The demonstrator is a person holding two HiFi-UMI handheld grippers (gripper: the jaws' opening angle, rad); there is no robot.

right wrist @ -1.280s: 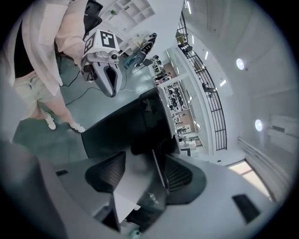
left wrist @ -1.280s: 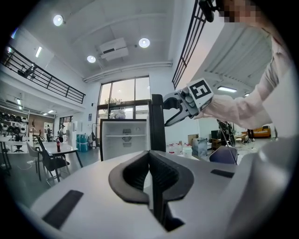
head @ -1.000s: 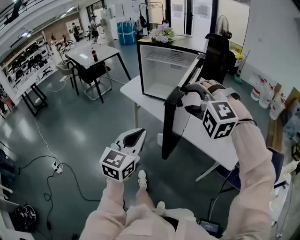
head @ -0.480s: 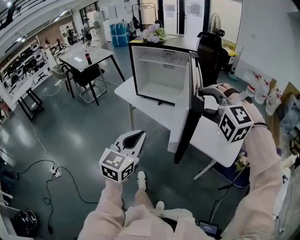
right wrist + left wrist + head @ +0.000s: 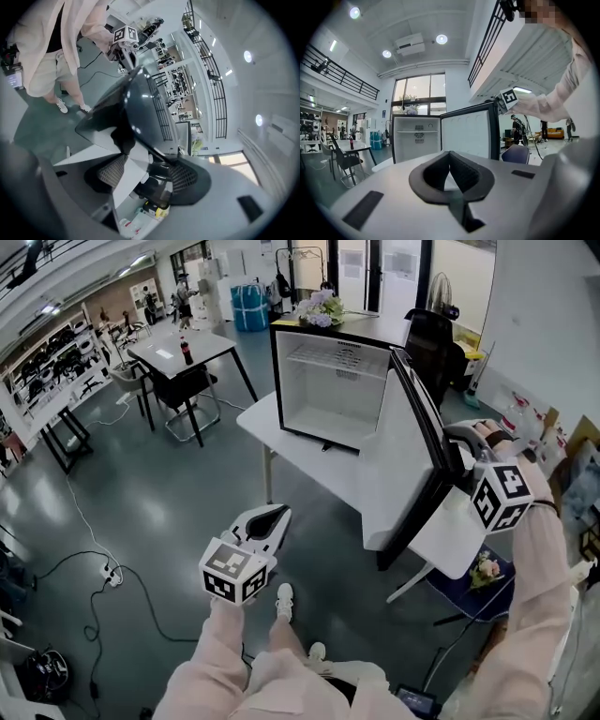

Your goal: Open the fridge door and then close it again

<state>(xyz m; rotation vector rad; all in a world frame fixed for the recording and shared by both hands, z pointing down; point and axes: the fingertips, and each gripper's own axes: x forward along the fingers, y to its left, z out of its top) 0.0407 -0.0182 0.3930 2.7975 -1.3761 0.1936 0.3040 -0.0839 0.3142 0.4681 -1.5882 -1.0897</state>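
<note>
A small black fridge [image 5: 328,381] stands on a white table [image 5: 300,442], empty inside. Its door [image 5: 403,474] hangs wide open, swung out to the right. My right gripper [image 5: 461,442] is at the door's outer edge. In the right gripper view the door edge [image 5: 140,117] runs between the jaws of that gripper [image 5: 147,171]; they have just been opening and stand wide, pads loose on it. My left gripper [image 5: 279,512] hangs low in front of the table, shut and empty. The left gripper view looks past its closed tips [image 5: 450,154] at the open fridge [image 5: 415,140].
Flowers [image 5: 323,307] sit on top of the fridge. A black chair [image 5: 431,343] stands behind it. At the back left is a dark table with a bottle [image 5: 185,348] and chairs [image 5: 187,390]. Cables [image 5: 103,573] lie on the floor at left. A seat [image 5: 473,577] stands under the table's right end.
The door has swung much wider open, to the right. My right gripper has moved right along with its edge. The left gripper has stayed in place.
</note>
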